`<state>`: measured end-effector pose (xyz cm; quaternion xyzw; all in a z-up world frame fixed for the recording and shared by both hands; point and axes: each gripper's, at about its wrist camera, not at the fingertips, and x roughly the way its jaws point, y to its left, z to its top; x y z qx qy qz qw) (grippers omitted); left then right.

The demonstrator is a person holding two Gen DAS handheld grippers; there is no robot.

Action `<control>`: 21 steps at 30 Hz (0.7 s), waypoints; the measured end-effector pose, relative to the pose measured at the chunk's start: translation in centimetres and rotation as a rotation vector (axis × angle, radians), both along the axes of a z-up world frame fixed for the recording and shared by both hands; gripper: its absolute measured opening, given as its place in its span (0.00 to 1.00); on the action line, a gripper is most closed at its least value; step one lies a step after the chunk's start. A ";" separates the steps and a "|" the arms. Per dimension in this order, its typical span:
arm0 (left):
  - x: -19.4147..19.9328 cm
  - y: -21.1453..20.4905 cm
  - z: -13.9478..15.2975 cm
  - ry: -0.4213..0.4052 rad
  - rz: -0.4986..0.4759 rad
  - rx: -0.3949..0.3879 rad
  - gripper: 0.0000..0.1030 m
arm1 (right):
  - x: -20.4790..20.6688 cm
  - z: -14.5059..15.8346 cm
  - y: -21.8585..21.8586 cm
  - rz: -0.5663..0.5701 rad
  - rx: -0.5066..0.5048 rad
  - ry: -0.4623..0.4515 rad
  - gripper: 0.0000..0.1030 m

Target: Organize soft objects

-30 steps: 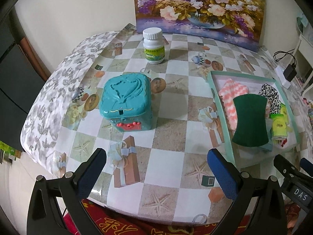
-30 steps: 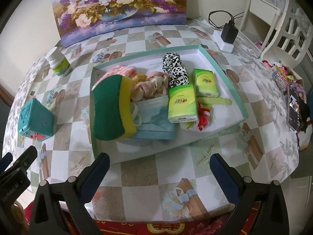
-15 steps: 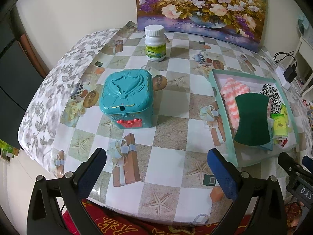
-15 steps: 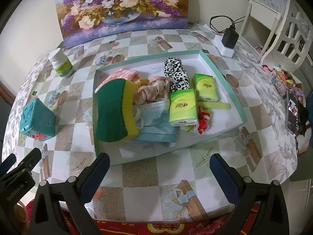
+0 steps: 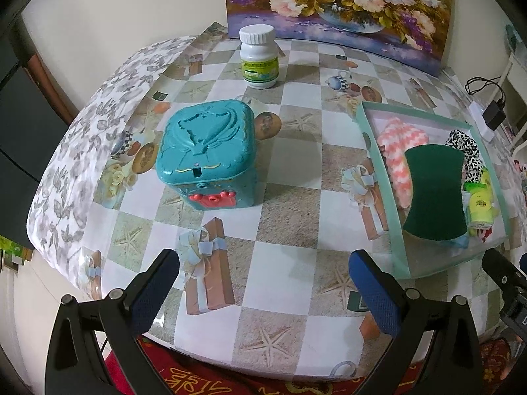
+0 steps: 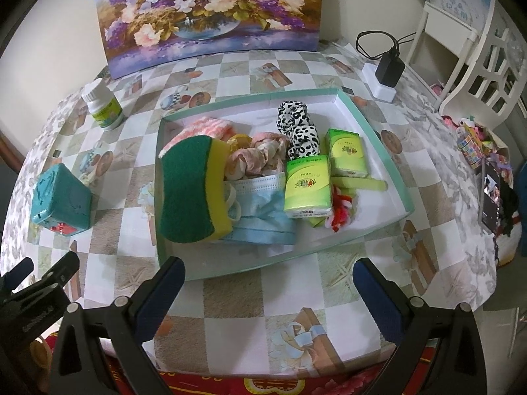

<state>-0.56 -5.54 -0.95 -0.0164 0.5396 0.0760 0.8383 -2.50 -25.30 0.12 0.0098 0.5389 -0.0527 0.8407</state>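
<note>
Both the left gripper [image 5: 263,286] and right gripper [image 6: 268,291] hang over the surface's near edge, fingers spread wide and empty, while the sponge [image 6: 192,194], face masks [image 6: 263,217] and tissue packs [image 6: 308,187] sit piled inside the tray [image 6: 372,131].

The sponge [image 6: 192,189] lies in the tray [image 6: 392,168], over the mask [image 6: 263,210], apparently touching; box [image 6: 61,200] left.

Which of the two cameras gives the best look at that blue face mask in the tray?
The right wrist view. There the face mask lies in plain sight in the tray, tucked partly under the sponge and beside a green tissue pack. In the left wrist view the sponge hides nearly all of it; only a blue corner peeks out.
</note>
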 end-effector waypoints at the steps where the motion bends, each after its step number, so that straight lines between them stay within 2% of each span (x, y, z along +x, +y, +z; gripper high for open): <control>1: 0.0 0.0 0.0 0.001 0.000 0.001 1.00 | 0.0 0.0 0.1 0.002 -0.004 0.003 1.00; 21: 0.5 0.0 -0.2 0.004 -0.007 0.008 1.00 | 0.2 -0.3 1.1 0.040 -0.053 0.036 1.00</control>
